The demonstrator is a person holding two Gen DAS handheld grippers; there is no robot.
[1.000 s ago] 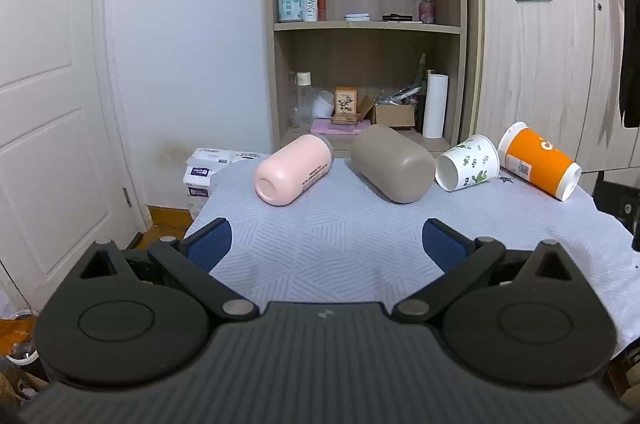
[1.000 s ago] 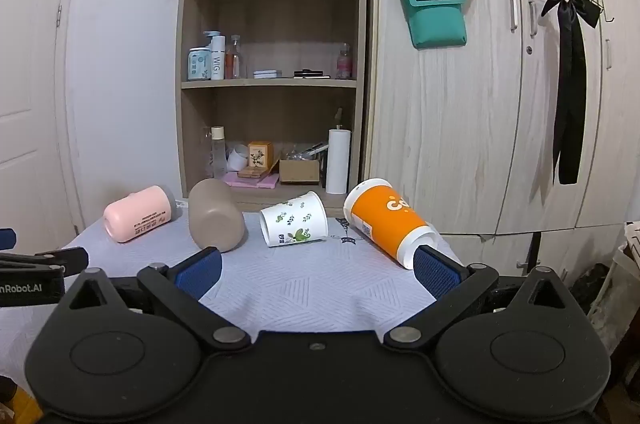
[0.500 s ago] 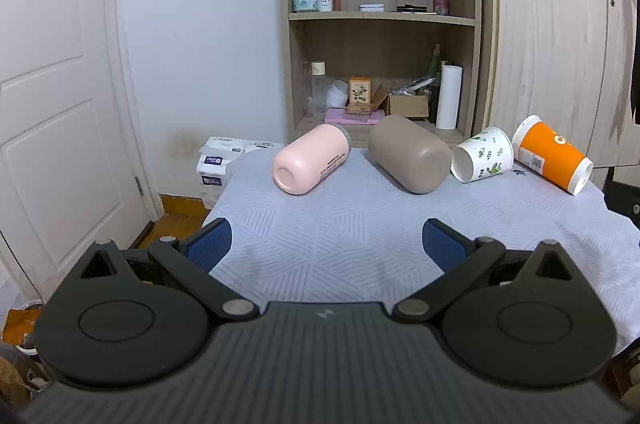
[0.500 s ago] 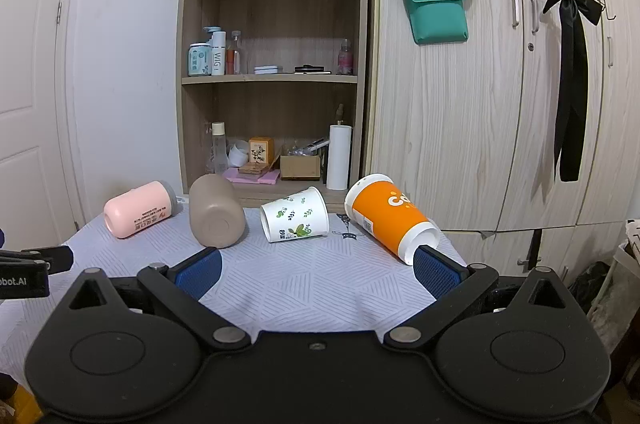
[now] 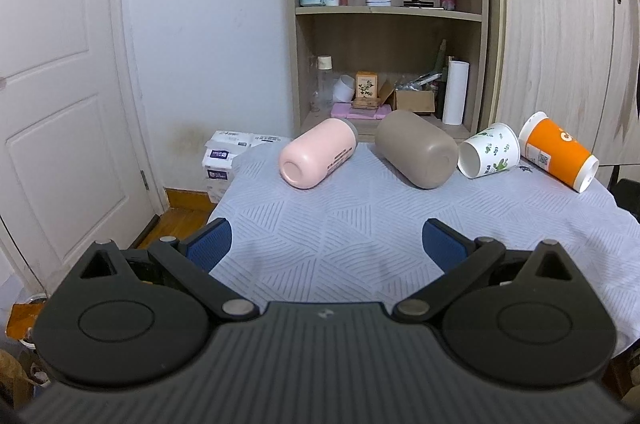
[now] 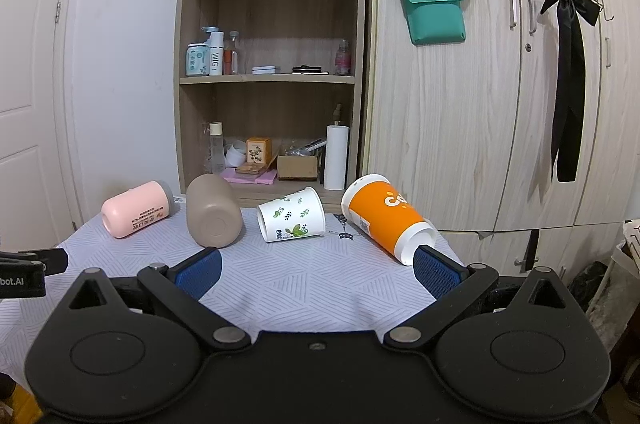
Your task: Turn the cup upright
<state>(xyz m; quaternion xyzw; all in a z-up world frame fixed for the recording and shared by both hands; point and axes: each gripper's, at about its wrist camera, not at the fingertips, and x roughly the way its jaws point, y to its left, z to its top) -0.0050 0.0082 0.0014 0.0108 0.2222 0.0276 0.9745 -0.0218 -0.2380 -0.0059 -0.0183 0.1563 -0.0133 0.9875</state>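
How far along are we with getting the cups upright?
Nothing is done yet: the pink cup, taupe cup, leaf-print paper cup and orange cup all lie on their sides on the tablecloth. The left gripper and right gripper are open and empty. All four flips remain.

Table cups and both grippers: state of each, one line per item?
pink cup: on its side, base toward the left wrist camera
taupe cup: on its side
leaf-print paper cup: on its side, mouth facing left
orange paper cup: on its side, mouth toward the right gripper
left gripper: jaws open, empty
right gripper: jaws open, empty
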